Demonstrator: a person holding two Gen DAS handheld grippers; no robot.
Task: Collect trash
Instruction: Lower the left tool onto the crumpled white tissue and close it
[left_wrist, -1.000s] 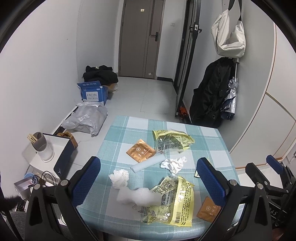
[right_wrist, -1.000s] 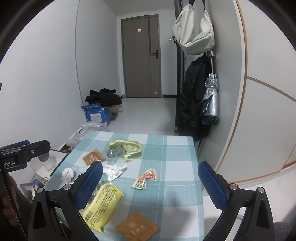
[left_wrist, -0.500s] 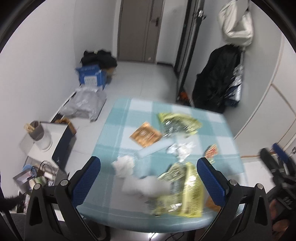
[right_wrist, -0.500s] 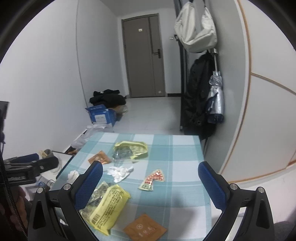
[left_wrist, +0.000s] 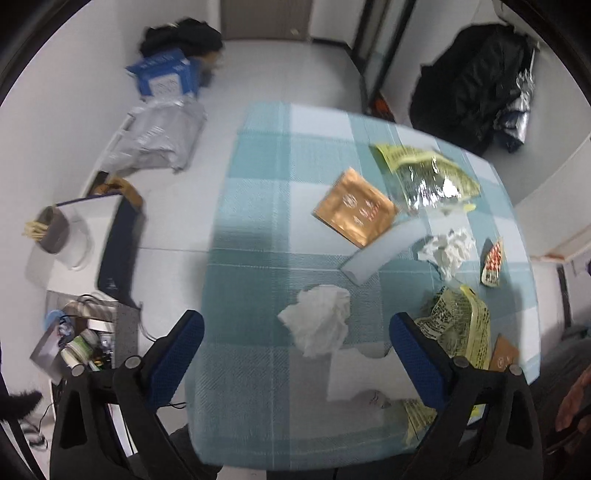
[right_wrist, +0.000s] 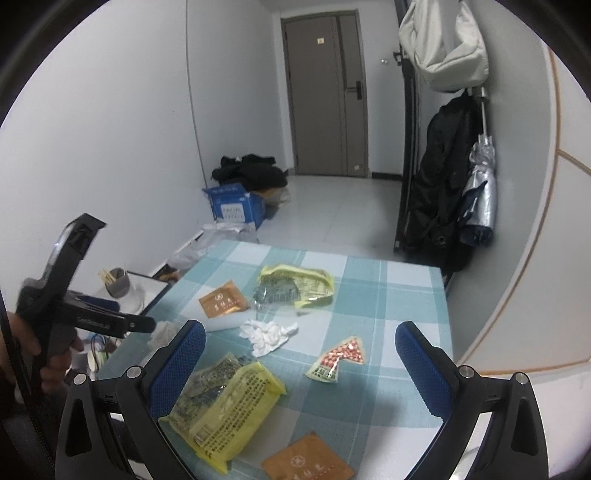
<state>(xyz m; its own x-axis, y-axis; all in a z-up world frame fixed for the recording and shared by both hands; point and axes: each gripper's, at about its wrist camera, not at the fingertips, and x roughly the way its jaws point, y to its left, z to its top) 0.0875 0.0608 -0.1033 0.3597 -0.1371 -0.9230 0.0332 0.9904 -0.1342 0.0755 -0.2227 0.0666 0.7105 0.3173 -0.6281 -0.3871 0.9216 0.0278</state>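
Observation:
Trash lies on a table with a blue checked cloth (left_wrist: 251, 229). A crumpled white tissue (left_wrist: 317, 325) sits right under my left gripper (left_wrist: 295, 328), which points steeply down. Its jaws are closing, with the tissue between them and the pads clear of it. Close by lie a brown sachet (left_wrist: 356, 212), a yellow wrapper (left_wrist: 424, 173), a second tissue (left_wrist: 448, 249) and a yellow bag (left_wrist: 461, 325). My right gripper (right_wrist: 299, 332) hangs open and empty over the yellow bag (right_wrist: 229, 402), a red-patterned wrapper (right_wrist: 340, 356) and another brown sachet (right_wrist: 308, 461).
On the floor to the left of the table are a blue carton (left_wrist: 164, 74), a grey plastic bag (left_wrist: 159, 136) and a white box with a cup (left_wrist: 55, 229). A black coat (right_wrist: 447, 206) hangs by the right wall. A hand (right_wrist: 55, 354) holds the left gripper.
The left gripper has tipped downward and come closer over the table, so the crumpled tissue now lies between its fingers. The right gripper has edged a little forward.

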